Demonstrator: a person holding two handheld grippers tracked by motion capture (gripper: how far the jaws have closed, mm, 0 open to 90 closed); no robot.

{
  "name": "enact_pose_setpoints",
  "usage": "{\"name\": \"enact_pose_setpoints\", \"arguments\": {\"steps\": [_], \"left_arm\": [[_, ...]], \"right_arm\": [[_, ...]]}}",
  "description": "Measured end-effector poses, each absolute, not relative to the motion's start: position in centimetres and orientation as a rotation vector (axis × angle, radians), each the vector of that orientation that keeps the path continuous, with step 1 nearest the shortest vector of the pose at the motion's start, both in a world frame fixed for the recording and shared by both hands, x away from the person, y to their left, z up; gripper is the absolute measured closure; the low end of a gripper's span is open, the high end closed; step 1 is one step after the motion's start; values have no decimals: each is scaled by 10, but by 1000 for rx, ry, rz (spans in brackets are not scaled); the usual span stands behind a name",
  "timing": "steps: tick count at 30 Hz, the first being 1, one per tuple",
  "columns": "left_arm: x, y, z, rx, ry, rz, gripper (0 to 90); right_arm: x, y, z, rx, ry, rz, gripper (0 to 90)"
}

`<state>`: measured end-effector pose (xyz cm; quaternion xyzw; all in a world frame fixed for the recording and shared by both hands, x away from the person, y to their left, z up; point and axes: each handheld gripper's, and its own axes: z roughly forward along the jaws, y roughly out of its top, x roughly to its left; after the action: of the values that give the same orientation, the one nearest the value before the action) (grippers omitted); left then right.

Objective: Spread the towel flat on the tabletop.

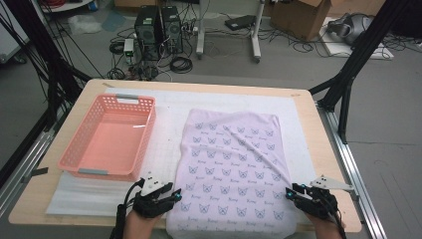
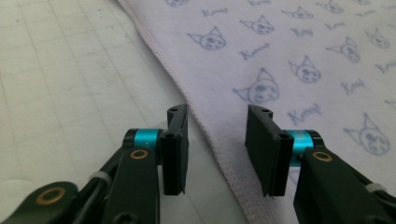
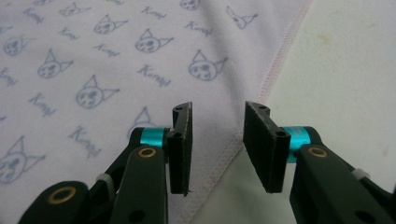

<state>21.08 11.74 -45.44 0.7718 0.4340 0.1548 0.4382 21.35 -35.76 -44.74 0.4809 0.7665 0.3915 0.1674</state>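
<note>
Spilling off-table, cloth's (image 1: 234, 164) near hem hidden.

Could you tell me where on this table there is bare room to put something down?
The pink basket is empty inside. White mat lies bare between basket and printed cloth, and in a strip behind the cloth. The near edge is crowded: the left gripper and right gripper straddle the cloth's side hems.

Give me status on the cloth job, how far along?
Done: the printed cloth lies spread flat on the white mat. In hand: the left gripper and right gripper sit at its near side edges, jaws open astride the hem in both gripper views, nothing pinched. Left: gripping and whatever handling follows; the pink basket holds nothing.
</note>
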Motion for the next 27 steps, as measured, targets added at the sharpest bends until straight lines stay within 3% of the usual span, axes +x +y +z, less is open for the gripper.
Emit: {"name": "enact_pose_setpoints", "arguments": {"steps": [9, 12, 14, 15, 27], "left_arm": [[206, 115, -455, 1910, 1069, 369, 585], [205, 114, -456, 1923, 1077, 444, 722], [207, 116, -456, 1920, 1082, 413, 848], [206, 116, -456, 1916, 1089, 405, 869], [199, 128, -449, 1876, 1127, 345, 879]], "right_arm": [[203, -351, -448, 1317, 2222, 1105, 627], [202, -347, -448, 1283, 2230, 1064, 735], [203, -349, -448, 1297, 2236, 1071, 840], [204, -350, -448, 1298, 2242, 1080, 863], [199, -353, -443, 1262, 2265, 1074, 886]]}}
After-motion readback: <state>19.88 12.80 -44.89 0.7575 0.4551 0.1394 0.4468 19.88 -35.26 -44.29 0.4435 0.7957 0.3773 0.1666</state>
